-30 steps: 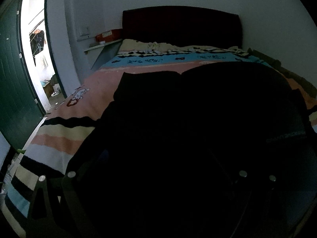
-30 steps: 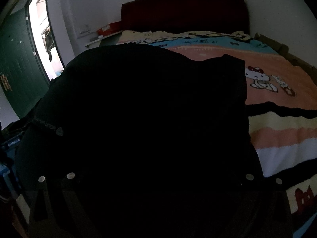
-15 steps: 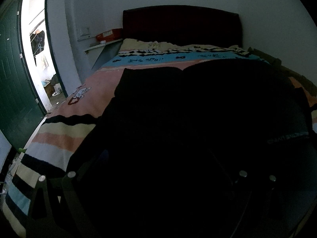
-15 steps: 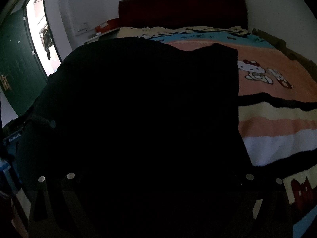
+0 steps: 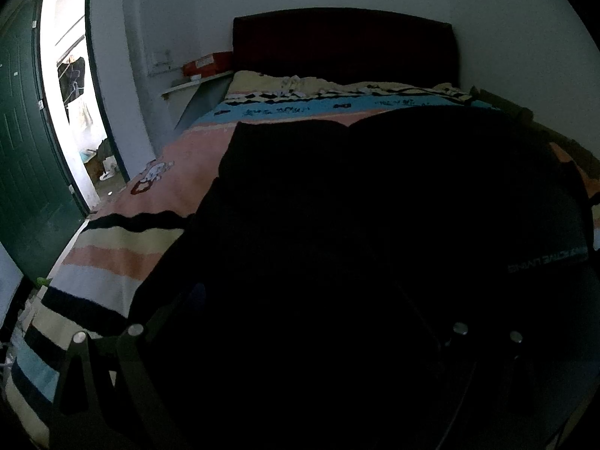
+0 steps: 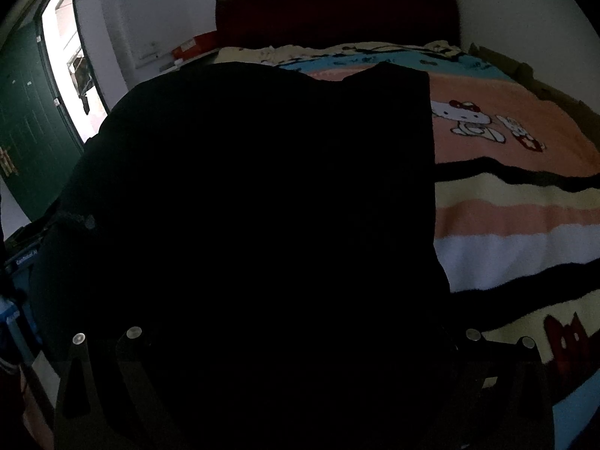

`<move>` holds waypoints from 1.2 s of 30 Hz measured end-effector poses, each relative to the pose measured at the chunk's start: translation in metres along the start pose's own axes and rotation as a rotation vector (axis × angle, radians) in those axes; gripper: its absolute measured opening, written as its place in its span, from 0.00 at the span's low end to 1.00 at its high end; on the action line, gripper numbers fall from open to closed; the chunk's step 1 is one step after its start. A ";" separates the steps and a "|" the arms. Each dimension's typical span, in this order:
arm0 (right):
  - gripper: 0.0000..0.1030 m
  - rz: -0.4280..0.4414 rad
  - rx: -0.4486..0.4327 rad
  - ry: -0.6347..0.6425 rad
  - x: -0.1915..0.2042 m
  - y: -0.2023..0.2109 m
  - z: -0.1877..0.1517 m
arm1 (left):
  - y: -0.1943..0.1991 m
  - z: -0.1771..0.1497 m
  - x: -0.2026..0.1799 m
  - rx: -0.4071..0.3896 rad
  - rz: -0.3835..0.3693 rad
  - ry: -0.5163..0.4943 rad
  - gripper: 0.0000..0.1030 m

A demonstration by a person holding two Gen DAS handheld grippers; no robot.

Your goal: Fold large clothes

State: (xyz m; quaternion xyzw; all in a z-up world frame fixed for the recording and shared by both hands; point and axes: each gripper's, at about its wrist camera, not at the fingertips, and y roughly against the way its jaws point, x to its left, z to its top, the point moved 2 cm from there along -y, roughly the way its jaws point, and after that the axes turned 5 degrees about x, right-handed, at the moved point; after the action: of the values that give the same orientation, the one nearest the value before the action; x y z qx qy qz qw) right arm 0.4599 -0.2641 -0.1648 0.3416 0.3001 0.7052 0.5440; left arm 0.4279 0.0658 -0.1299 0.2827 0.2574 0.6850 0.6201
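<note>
Garment (image 5: 375,225), black and matte, drapes over fuzzy striped blanket (image 5: 123,251).

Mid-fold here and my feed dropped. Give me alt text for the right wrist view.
A large black garment fills most of the view, spread over a striped cartoon-print blanket on a bed with a dark red headboard. The right claw is lost in the dark fabric, so its grip cannot be judged. A green door stands open at left.
</note>
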 end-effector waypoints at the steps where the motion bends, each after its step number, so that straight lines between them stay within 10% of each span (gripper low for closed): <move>1: 0.97 -0.001 0.002 -0.001 0.000 0.001 -0.001 | 0.000 0.000 0.002 0.004 -0.004 0.004 0.96; 26: 0.99 -0.112 0.101 -0.052 -0.029 0.076 -0.050 | 0.072 -0.025 0.055 0.132 0.015 0.005 0.96; 36: 0.99 -0.057 0.079 -0.136 -0.046 0.057 -0.006 | 0.019 0.030 0.085 0.243 -0.239 0.088 0.96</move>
State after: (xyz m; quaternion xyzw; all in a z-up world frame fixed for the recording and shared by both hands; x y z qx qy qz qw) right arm 0.4313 -0.3221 -0.1304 0.4015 0.2996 0.6520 0.5691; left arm 0.4295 0.1487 -0.0893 0.2928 0.3969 0.5820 0.6466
